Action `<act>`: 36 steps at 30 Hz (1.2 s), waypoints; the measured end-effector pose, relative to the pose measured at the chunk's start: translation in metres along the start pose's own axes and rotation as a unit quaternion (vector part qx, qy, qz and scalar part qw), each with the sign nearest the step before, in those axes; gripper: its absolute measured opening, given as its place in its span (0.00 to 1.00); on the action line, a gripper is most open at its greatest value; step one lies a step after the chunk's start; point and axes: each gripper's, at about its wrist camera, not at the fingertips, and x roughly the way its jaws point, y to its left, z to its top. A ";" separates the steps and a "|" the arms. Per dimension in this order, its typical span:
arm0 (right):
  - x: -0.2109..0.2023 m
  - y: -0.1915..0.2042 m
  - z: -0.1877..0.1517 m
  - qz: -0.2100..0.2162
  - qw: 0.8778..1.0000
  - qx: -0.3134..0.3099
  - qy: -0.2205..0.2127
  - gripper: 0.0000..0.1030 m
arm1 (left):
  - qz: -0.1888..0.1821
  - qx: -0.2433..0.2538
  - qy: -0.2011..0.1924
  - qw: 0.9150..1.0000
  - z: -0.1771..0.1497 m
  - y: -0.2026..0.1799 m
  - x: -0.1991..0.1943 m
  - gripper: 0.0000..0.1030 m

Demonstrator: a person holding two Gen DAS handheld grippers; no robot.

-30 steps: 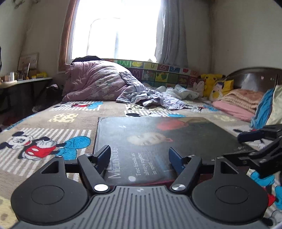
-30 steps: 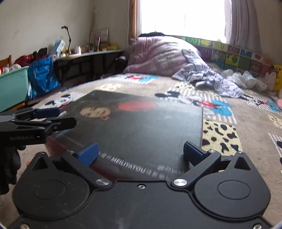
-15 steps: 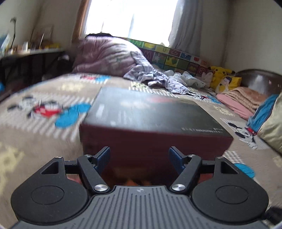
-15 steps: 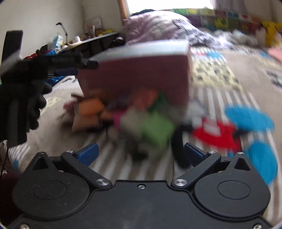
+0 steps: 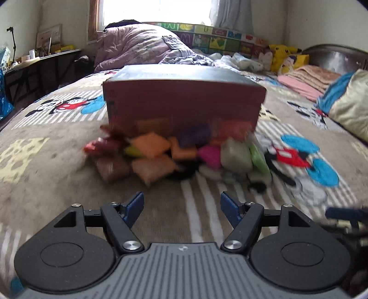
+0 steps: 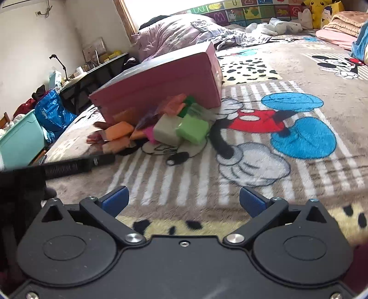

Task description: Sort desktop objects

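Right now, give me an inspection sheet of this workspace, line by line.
Surface: cartoon-print blanket spread over a bed.
Job's things: red box tipped over a heap of coloured soft packets; light-green packet at the heap's near edge in the right wrist view.
Clutter: rumpled purple duvet, folded pink blankets, yellow plush toy.
Grippers: left gripper open, holding nothing; right gripper open, holding nothing; both short of the heap.
Cables: nothing seen.
Surroundings: window, desk with small items, blue bag, teal bin.
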 end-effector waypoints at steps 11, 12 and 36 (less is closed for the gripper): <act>-0.021 0.015 -0.002 -0.060 0.998 -0.016 -0.006 0.99 | 0.019 0.020 -0.018 0.999 -0.026 -0.021 -0.054 0.70; -0.025 0.017 -0.001 -0.066 0.998 -0.019 -0.014 0.99 | 0.022 0.023 -0.020 0.999 -0.027 -0.024 -0.059 0.70; -0.053 0.062 0.007 -0.107 0.991 -0.045 -0.067 0.99 | 0.030 0.033 -0.067 0.997 -0.024 -0.047 -0.119 0.82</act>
